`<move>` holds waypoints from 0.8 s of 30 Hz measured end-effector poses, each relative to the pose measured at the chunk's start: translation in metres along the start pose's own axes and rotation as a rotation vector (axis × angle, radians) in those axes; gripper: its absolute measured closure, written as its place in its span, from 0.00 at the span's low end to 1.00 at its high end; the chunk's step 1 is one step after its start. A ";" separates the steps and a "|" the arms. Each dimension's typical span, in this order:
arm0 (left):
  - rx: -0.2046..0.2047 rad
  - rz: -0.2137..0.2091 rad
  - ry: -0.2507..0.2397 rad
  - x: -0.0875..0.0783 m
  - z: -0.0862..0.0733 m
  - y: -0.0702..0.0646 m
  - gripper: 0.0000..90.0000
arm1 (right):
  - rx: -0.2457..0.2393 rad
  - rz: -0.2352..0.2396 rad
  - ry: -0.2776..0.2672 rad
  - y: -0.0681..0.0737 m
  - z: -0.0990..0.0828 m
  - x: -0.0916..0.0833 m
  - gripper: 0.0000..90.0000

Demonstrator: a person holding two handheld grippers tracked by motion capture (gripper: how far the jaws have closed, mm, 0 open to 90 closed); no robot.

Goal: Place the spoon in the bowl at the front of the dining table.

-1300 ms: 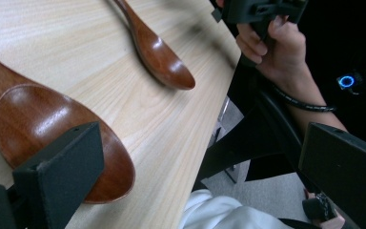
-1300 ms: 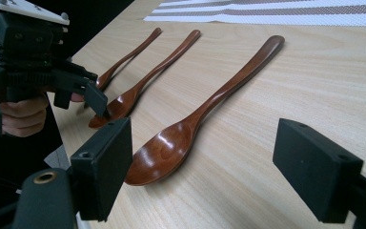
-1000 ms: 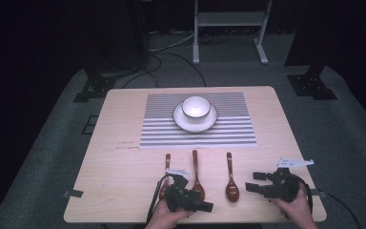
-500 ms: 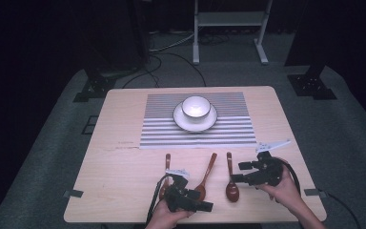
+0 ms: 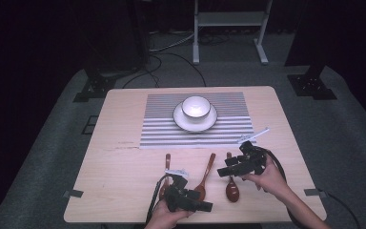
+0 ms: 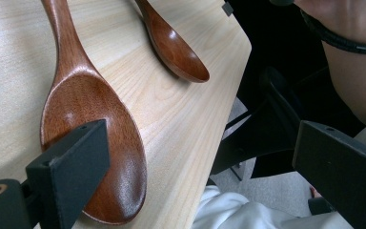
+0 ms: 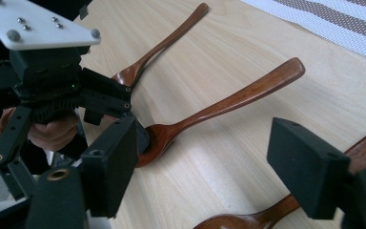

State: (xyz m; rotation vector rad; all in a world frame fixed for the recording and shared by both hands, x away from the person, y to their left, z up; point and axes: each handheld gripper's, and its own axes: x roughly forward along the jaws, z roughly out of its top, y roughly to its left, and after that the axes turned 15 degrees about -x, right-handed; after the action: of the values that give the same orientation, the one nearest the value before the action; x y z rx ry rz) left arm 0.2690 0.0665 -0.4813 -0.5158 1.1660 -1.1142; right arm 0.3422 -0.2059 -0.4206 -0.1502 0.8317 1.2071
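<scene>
**A:** What's on the wooden table (image 5: 124, 157)?

**B:** In the high view, a striped placemat (image 5: 162, 129) lies in the upper middle of the tabletop, with a white plate (image 5: 181, 121) on it and a white bowl (image 5: 195, 106) on the plate. Below the mat, three brown wooden spoons lie side by side: the left spoon (image 5: 167, 161), the middle spoon (image 5: 208, 169), whose handle tilts toward the upper right, and the right spoon (image 5: 232, 188).

**A:** Where is the left gripper (image 5: 201, 206)?

**B:** At the bottom centre of the high view, in the person's left hand (image 5: 167, 218), low over the near edge. In the left gripper view its jaws stand wide apart and hold nothing; the left jaw is in front of the middle spoon's (image 6: 93, 138) bowl, the other past the table edge. The right spoon's (image 6: 176, 47) bowl lies at the upper middle.

**A:** And the right gripper (image 5: 225, 171)?

**B:** In the right hand (image 5: 267, 179), lower right of the high view, pointing left over the right spoon's handle. In the right gripper view its jaws are wide and empty; the middle spoon (image 7: 228, 102) lies between them, farther off, and the right spoon (image 7: 267, 212) passes at the lower right. The left gripper (image 7: 124, 98) is at the left of that frame.
</scene>
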 end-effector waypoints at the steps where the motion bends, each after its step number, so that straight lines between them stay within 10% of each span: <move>1: 0.000 0.000 0.000 0.000 0.000 0.000 0.05 | 0.005 0.003 0.003 -0.002 0.001 0.001 0.28; 24: 0.003 0.001 -0.002 0.001 -0.001 -0.001 0.05 | 0.069 -0.003 0.066 -0.032 0.026 0.042 0.38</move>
State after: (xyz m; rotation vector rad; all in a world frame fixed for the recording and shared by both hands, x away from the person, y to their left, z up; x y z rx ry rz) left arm 0.2682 0.0656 -0.4814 -0.5139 1.1627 -1.1142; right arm 0.3873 -0.1726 -0.4388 -0.1358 0.9292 1.1739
